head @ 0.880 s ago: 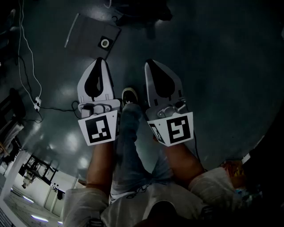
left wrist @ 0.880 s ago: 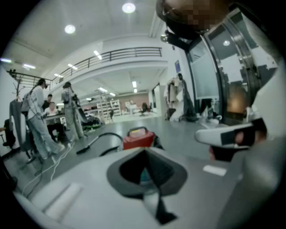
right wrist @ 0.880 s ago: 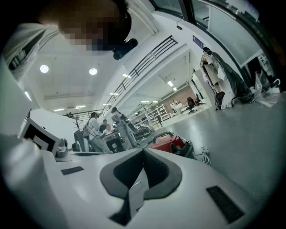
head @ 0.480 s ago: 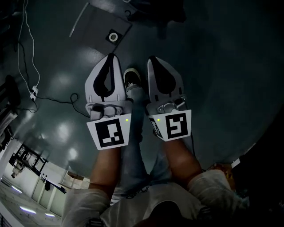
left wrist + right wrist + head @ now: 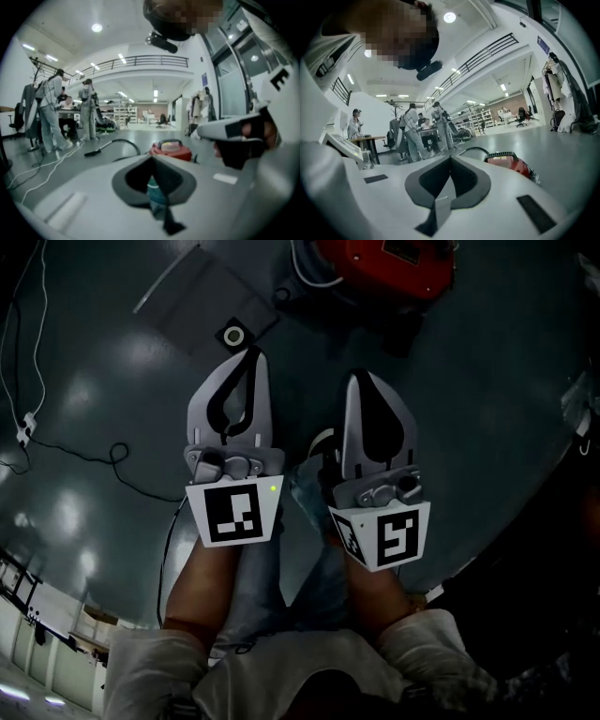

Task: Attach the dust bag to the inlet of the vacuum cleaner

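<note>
One flat grey dust bag (image 5: 200, 294), its dark collar ringed in white round the hole, lies on the floor (image 5: 487, 409) just ahead of my left tool (image 5: 253, 354). One red vacuum cleaner (image 5: 389, 263) stands near it, further out. My left tool and my right tool (image 5: 360, 381) are both pressed together, pinching nothing.

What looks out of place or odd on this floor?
Only the grey dust bag: it lies flat on the floor beside the red vacuum cleaner rather than fitted to it. Nothing looks spilled or broken.
</note>
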Action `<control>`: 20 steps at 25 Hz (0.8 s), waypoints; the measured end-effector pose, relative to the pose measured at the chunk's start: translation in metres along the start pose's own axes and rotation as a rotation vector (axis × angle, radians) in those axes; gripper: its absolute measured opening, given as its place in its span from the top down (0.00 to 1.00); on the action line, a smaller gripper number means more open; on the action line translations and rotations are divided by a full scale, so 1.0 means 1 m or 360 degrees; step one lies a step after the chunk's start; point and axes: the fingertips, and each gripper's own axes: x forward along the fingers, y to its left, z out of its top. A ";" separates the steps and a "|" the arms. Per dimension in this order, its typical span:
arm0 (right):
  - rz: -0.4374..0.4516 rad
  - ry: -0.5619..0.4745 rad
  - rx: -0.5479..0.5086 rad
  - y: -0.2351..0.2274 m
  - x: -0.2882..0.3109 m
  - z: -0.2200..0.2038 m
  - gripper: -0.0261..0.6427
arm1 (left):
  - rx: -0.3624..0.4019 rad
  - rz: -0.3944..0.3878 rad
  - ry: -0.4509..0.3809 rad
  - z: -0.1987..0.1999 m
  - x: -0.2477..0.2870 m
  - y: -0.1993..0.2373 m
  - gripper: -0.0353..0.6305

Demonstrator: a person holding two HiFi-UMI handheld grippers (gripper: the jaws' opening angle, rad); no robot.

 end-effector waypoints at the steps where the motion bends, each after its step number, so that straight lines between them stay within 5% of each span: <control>1: 0.0018 -0.0023 0.0010 -0.003 0.007 -0.002 0.94 | -0.0003 -0.0009 0.0000 -0.003 0.007 -0.001 0.94; 7: 0.0276 -0.0060 -0.0177 -0.014 0.063 -0.027 0.94 | 0.0269 -0.0055 -0.0154 -0.005 0.064 0.043 0.94; 10: 0.0379 -0.0118 -0.0330 -0.013 0.086 -0.035 0.95 | 0.0174 0.0029 -0.0228 0.004 0.076 0.076 0.94; 14: 0.0573 -0.0181 -0.0606 0.012 0.105 -0.052 0.94 | 0.0309 -0.0016 -0.0311 0.023 0.075 0.074 0.94; 17: 0.0764 -0.0169 -0.0708 0.043 0.118 -0.065 0.94 | 0.0409 -0.0043 -0.0257 0.021 0.076 0.080 0.94; 20: 0.0915 -0.0001 -0.0795 0.071 0.133 -0.104 0.94 | 0.0561 0.0004 -0.0022 -0.023 0.080 0.103 0.94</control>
